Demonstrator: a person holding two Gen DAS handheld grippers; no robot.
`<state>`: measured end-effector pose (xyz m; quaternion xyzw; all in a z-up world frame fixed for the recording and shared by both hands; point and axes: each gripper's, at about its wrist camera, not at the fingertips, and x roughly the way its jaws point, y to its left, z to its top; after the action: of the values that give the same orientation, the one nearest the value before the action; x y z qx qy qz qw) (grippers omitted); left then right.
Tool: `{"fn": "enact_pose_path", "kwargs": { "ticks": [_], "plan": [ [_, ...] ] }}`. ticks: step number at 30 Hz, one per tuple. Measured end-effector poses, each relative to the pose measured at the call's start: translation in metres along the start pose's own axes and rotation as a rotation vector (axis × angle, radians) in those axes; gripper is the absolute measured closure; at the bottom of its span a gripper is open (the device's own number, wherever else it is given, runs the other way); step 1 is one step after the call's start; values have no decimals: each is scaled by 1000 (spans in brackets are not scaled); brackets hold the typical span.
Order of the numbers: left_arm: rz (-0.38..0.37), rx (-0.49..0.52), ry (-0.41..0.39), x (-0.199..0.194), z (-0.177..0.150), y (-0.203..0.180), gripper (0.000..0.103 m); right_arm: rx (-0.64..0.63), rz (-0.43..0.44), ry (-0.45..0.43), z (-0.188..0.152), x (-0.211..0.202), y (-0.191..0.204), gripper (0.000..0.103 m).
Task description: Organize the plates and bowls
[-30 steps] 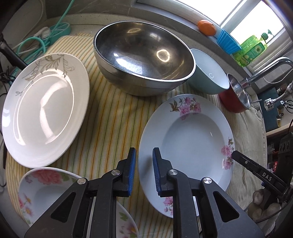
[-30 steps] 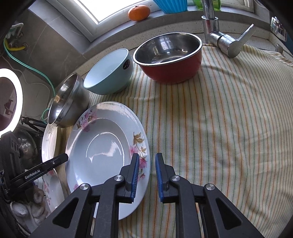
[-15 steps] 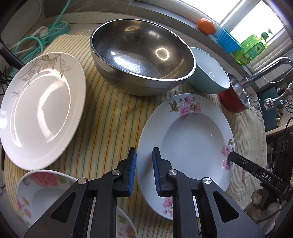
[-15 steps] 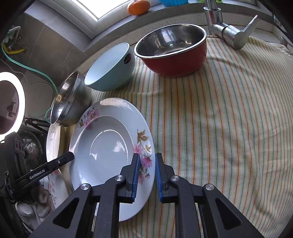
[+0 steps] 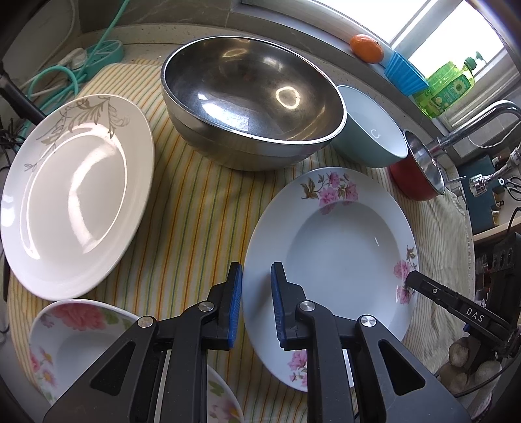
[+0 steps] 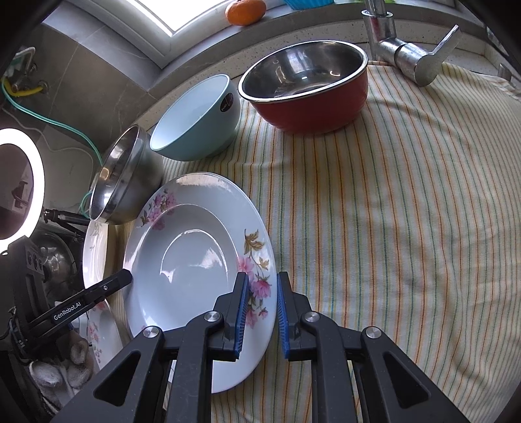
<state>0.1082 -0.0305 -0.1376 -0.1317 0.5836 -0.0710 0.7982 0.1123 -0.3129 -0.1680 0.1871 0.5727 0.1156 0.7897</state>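
A pale blue deep plate with pink flowers (image 5: 338,250) lies on the striped cloth. My left gripper (image 5: 256,302) is open with its jaws astride the plate's left rim. My right gripper (image 6: 262,312) is open with its jaws astride the same plate's (image 6: 189,260) right rim. A white plate with a grey leaf print (image 5: 75,192) lies at the left. A flowered bowl-plate (image 5: 75,345) sits at the lower left. A large steel bowl (image 5: 250,107), a light blue bowl (image 5: 371,130) and a red steel-lined bowl (image 6: 309,88) stand behind.
The striped cloth (image 6: 407,227) covers the counter. A faucet (image 6: 400,52) stands at the back right. An orange (image 6: 246,11), a blue cup (image 5: 403,73) and a green soap bottle (image 5: 449,86) sit on the windowsill. A teal power strip (image 5: 107,53) lies at the back left.
Both grippers have moved closer to the flowered deep plate; their jaws now straddle its rim on either side. The plate has not moved.
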Motion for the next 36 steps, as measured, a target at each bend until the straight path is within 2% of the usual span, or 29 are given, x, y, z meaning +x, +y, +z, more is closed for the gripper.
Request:
{"fn": "enact_pose_path", "kwargs": {
  "ticks": [17, 36],
  "plan": [
    [-4, 16, 11, -5, -18, -7, 87, 22, -19, 4, -17, -11, -6, 87],
    [3, 22, 18, -15, -49, -9, 87, 33, -28, 10, -52, -26, -11, 87]
  ]
}}
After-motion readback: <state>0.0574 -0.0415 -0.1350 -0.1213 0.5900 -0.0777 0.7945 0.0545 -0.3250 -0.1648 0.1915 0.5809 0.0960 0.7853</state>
